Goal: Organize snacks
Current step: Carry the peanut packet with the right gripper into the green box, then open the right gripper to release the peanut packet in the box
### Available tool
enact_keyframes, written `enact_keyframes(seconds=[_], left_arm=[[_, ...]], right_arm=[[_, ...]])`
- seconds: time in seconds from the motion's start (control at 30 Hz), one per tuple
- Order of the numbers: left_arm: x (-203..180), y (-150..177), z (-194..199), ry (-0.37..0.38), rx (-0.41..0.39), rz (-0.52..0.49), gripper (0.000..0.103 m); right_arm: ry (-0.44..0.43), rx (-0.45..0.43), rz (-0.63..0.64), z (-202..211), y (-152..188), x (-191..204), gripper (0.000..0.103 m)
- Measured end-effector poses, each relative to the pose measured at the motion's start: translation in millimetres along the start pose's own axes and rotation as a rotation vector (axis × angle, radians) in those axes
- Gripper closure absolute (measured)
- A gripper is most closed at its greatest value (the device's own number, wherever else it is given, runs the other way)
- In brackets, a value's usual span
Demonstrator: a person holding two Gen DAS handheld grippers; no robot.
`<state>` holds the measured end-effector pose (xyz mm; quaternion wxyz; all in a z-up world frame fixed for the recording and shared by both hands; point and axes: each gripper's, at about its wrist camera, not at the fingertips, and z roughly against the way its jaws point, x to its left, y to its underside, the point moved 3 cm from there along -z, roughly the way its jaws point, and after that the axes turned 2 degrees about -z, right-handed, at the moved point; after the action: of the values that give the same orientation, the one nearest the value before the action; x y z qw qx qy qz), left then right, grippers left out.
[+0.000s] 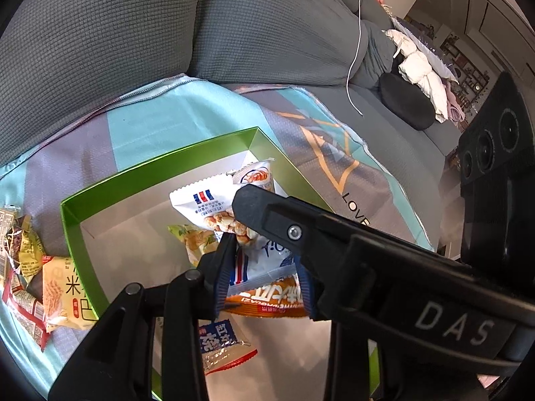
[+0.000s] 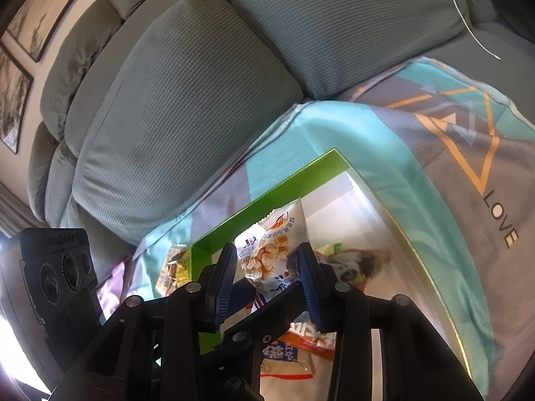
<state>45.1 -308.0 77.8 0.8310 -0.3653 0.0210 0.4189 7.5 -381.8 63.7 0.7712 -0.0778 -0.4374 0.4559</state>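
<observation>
Two grippers over the green box (image 1: 160,163), both nearly closed, both holding packets.

Left gripper (image 1: 264,277): I see its pads (image 1: 223,277) pinching an orange snack packet (image 1: 271,300) held crosswise between them. The packet hangs over the box interior, not resting on the floor of it as far as I can tell.

Right gripper (image 2: 267,280): jaws close together on a white snack packet (image 2: 274,247) with a red-and-blue mark and round snack pieces printed on it. In the left wrist view the same packet (image 1: 214,207) sticks out past the right gripper's black finger (image 1: 301,230), which crosses in front of the left one. The two packets overlap, white one above the orange.

Box: green walls, white inside, open top, sits on a teal and grey cloth (image 1: 150,113) spread on a grey sofa (image 1: 133,16). Already inside: a yellowish packet (image 1: 194,240) near the middle, a small white packet (image 1: 257,173) toward the far corner, a blue-and-white packet (image 1: 220,344) near the close edge. Right wrist view also shows a packet with a dog picture (image 2: 354,260) on the box floor.

Outside the box, left of it on the cloth: a loose pile of snack packets (image 1: 30,267), yellow, red and cream, one touching the box wall.
</observation>
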Motion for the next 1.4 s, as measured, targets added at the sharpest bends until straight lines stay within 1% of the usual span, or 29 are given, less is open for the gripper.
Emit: enact_keyframes(seconds=[0.53,0.87,1.13,1.17,1.4], left_arm=[[14,2,-21,-0.001,0.052,0.047,0.070],[16,4,-27,0.005,0.078,0.054,0.069],[19,6,-30,0.001,0.102,0.050,0.065],[20,7,-31,-0.002,0.108,0.053,0.063],[22,9,-33,-0.010,0.129,0.055,0.059]], right_arm=[[0.029,0.064,-0.075,-22,0,-18,0.062],[0.054,0.078,-0.095,-27,2,-23,0.062],[0.084,0.100,-0.115,-34,1,-29,0.062],[0.086,0.102,-0.116,-35,1,-30,0.062],[0.102,0.123,-0.125,-39,2,-35,0.062]])
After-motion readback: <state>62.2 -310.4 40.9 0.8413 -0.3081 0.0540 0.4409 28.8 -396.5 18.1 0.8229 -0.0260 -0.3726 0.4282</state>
